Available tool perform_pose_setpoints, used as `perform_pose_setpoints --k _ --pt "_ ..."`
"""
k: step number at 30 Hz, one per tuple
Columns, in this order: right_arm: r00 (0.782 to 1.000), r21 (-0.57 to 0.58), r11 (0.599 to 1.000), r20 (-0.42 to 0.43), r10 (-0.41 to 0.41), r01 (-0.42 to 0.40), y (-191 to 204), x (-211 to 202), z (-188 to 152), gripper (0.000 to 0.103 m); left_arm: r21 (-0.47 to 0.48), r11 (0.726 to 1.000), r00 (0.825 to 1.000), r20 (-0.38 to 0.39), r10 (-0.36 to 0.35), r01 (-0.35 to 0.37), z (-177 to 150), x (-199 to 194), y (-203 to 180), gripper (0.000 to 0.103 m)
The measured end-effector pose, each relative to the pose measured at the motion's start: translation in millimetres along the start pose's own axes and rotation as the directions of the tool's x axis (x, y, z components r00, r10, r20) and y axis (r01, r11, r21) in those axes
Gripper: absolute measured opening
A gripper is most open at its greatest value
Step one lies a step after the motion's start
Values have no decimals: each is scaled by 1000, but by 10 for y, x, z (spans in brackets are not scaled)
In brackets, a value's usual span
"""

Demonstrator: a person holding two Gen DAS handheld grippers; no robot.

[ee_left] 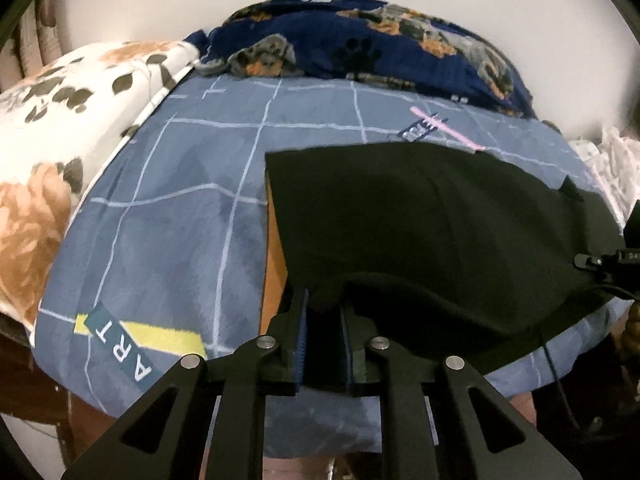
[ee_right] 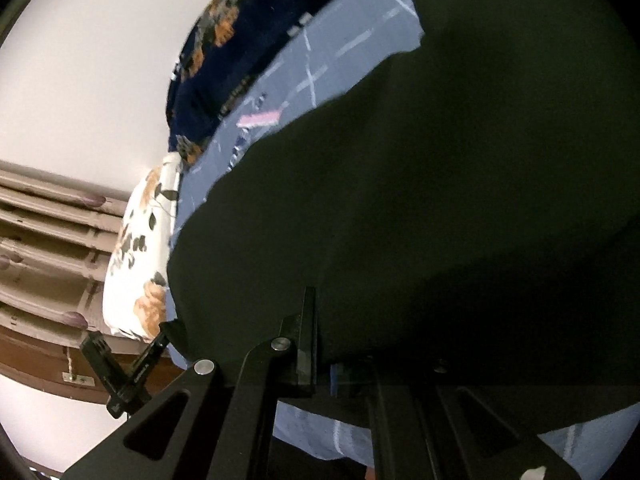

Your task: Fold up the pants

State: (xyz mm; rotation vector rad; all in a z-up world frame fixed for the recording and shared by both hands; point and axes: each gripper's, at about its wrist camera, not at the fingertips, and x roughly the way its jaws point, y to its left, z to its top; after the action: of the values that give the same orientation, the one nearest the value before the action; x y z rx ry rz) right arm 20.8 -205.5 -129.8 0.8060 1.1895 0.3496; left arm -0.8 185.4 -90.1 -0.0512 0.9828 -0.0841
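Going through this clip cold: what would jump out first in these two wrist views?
The black pants dominate both views, spread over a blue grid-patterned bedsheet. The left hand-held gripper pinches their near edge, and the right hand-held gripper is shut on the cloth too. Behind lie a navy paw-print blanket along the wall and a white floral pillow at the left.
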Motion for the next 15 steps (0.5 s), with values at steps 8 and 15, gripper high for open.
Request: perform_pose_setpoints --k 8,15 --pt "1000 -26 1000 -22 -18 17 32 50 -126 6 -43 996 996 -26 82 -83 -135 52 183 19" --pt "1000 -20 1000 -26 -14 13 21 39 -148 6 -157 961 972 18 233 -227 -190 -192 492 54"
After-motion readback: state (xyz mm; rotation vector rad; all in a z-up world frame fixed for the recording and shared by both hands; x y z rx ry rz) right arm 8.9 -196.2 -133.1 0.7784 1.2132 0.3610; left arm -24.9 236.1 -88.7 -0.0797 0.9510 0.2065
